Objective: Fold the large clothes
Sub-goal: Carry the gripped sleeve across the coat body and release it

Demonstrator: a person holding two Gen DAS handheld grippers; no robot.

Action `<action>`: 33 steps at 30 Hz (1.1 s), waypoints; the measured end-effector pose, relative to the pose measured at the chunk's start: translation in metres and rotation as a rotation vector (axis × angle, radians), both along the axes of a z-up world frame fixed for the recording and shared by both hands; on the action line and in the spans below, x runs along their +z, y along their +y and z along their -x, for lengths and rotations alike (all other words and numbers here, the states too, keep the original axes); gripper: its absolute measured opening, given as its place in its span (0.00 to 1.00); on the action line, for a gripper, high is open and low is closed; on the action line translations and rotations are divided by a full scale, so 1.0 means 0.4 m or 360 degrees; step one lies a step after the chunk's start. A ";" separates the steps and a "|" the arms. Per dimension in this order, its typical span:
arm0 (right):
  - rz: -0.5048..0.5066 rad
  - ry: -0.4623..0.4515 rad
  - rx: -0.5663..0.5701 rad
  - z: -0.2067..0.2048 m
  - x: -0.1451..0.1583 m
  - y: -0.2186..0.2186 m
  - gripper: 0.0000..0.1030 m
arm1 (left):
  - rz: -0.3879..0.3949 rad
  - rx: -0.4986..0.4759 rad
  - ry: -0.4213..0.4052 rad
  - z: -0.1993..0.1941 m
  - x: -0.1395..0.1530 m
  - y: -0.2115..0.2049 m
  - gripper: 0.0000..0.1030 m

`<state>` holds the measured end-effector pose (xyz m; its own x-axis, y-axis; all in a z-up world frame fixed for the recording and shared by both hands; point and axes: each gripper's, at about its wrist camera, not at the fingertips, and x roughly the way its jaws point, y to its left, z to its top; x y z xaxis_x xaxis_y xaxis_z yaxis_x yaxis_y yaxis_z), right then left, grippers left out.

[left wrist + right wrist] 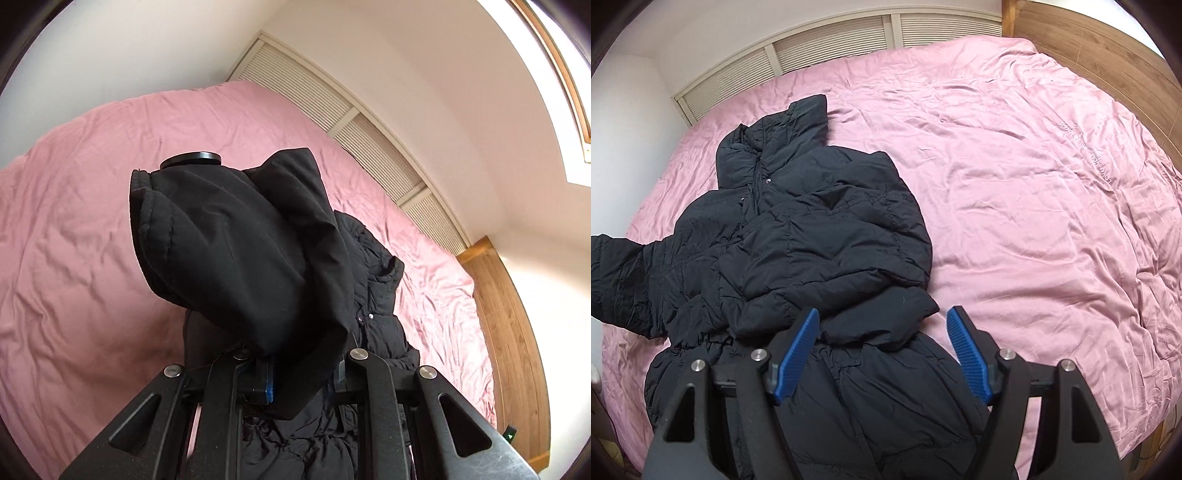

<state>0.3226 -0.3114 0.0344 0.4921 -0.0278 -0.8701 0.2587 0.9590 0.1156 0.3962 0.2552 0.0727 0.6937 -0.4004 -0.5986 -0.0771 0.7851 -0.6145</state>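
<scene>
My left tool (295, 373) is pinching one sleeve (229, 251) of the black padded jacket (373, 302); its two fingers are mostly buried under the cloth, with only one blue pad (269, 384) peeking out beside the fold. The sleeve is standing up in front of this camera, its stitched cuff (147, 206) toward the far end, and one round black disc (192, 159) is showing just beyond the cuff; I cannot tell what that disc is. The rest of the jacket is lying below and beside the raised sleeve.

My right tool (882, 350) is hovering spread wide, gripping nothing, both blue ribbed pads (798, 354) plainly apart. One pad is sitting over the jacket's gathered waist (849, 363), the other is over bare pink sheet at the jacket's edge.

In the right wrist view I am counting one jacket (798, 236), lying on the bed with its collar (783, 136) pointing away from the tool. One sleeve (849, 273) is lying folded across the chest, and the other sleeve (624, 273) is reaching out past the jacket's other side toward the frame edge. Two small snap studs (769, 181) are showing by the zip below the collar.

Around the jacket I am seeing one pink sheet (1034, 184), rumpled, with one line of pale lettering (1086, 151) well apart from the jacket. Beyond the collar, a row of louvred panels (827, 48) is running along the wall, and one wooden headboard (1108, 48) is bordering the bed.
</scene>
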 end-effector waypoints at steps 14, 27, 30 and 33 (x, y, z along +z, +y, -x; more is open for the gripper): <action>-0.0052 0.0012 -0.0089 0.065 -0.044 -0.122 0.69 | -0.0109 -0.0363 0.0097 -0.072 -0.085 -0.362 0.17; -0.0115 0.0044 -0.0115 0.086 -0.096 -0.204 0.69 | -0.0294 -0.0561 0.0285 -0.064 -0.254 -0.613 0.20; -0.0124 0.0057 -0.0119 0.087 -0.108 -0.215 0.69 | -0.0277 -0.0584 0.0341 -0.051 -0.296 -0.624 0.28; -0.0132 0.0069 -0.0121 0.088 -0.118 -0.222 0.69 | -0.0271 -0.0596 0.0385 -0.036 -0.323 -0.631 0.31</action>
<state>0.2874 -0.4001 -0.0127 0.4534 0.0094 -0.8912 0.3368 0.9240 0.1811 0.4107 0.0027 -0.0563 0.3531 -0.4785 -0.8040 0.1058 0.8742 -0.4739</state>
